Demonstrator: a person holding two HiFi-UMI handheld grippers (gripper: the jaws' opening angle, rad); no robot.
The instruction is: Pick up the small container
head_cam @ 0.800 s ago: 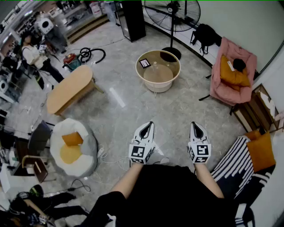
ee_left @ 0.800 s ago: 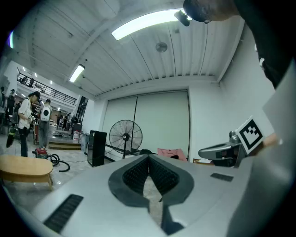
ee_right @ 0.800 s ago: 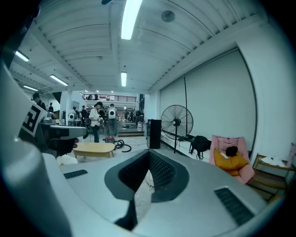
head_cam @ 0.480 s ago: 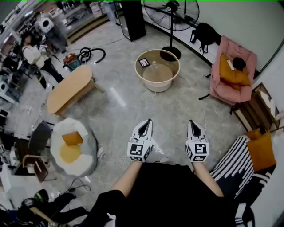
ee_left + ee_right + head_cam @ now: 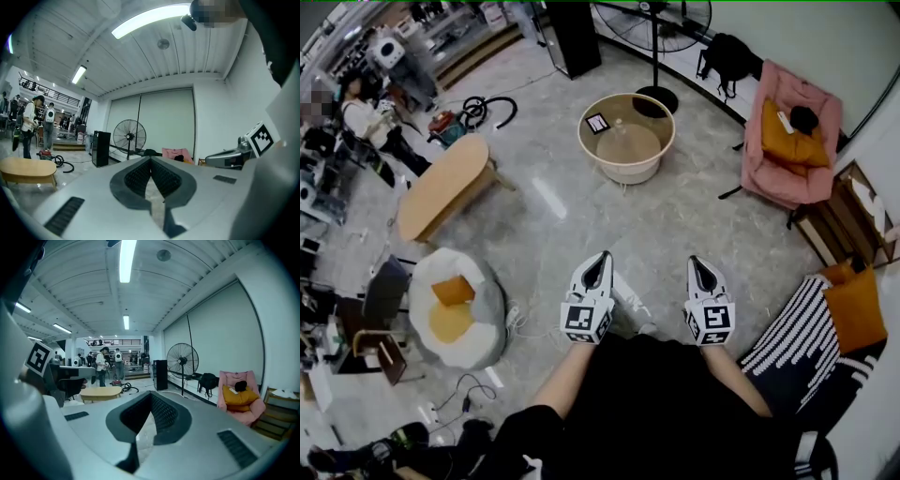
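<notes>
Both grippers are out in front of the person at the lower middle of the head view, over bare grey floor. The left gripper (image 5: 600, 259) has its jaws pinched together at the tips with nothing in them, which its own view (image 5: 151, 158) shows plainly. The right gripper (image 5: 697, 264) is pressed closed and empty as well (image 5: 151, 394).

From here I can't make out the small container for certain. My best guess is that it sits on the round glass-topped table with a cream base (image 5: 581, 145) in the upper middle of the head view. A small dark square object with a white label (image 5: 598, 123) lies there, and there is a faint clear shape beside it that is too small to read. Either way it is well apart from both grippers.

Several things could go wrong from here:
- **Jaws closed on arrival:** if a gripper reaches the table like that, it would bump the container and slide it across the slick glass, perhaps off the rim.
- **Wrong pick:** with two small things close together on the table, the wrong one could get picked up.
- **Coming down too steeply:** the tips could strike the glass.
- **Tripping on the walk over:** the loose white cable (image 5: 525, 323) trails across the floor at lower left, beside the white and yellow beanbag (image 5: 455, 309), and could catch a foot.
</notes>
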